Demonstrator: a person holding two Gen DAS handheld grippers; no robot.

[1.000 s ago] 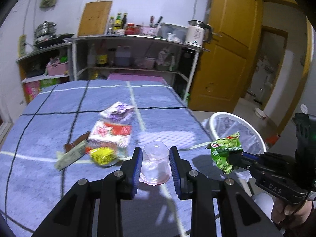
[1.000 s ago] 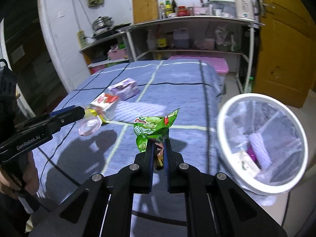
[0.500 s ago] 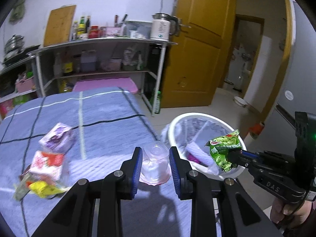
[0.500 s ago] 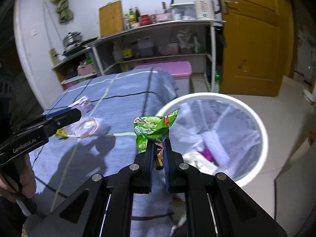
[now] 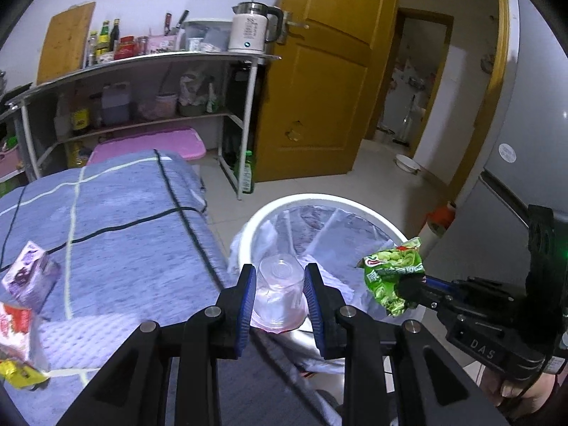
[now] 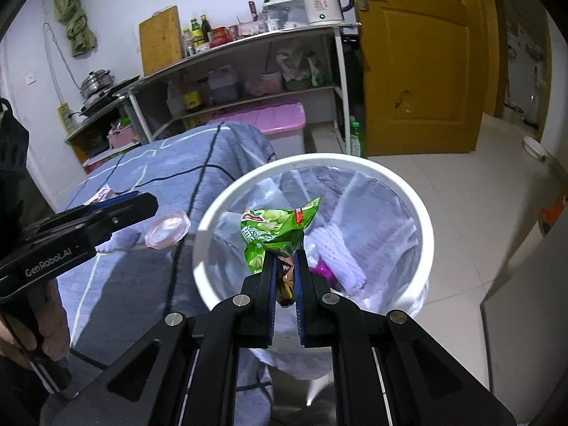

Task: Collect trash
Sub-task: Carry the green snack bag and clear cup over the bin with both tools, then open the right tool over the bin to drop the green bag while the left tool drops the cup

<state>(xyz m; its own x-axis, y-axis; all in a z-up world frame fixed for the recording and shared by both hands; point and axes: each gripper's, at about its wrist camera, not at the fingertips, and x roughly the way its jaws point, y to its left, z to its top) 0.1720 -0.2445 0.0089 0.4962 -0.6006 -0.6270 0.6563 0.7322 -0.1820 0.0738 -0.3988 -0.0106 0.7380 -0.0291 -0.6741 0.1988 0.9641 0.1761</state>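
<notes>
While over bin rim (image 6: 422, 220), right tool (image 6: 285, 269) pinching green wrapper (image 6: 273, 230), left tool (image 5: 278, 293) clamping cup (image 5: 280, 291) (clear plastic).

Cup (image 5: 280, 293) clear with pink rim, clamped between blue pads (image 5: 247, 301) on black left gripper (image 5: 279, 284); snack bag (image 6: 277, 232) bright green, white lettering, red tag at its 2 o'clock corner, pinched by black right gripper (image 6: 285, 266). Bin (image 6: 424, 234) white rim, translucent grey-white liner, white foam net and magenta scrap inside at 5 o'clock. Tablecloth (image 5: 117, 220) blue-grey with black and white grid lines; carton (image 5: 26, 278) purple-and-white at 9 o'clock, door (image 5: 330, 81) mustard yellow, storage box (image 6: 269, 120) pink.
</notes>
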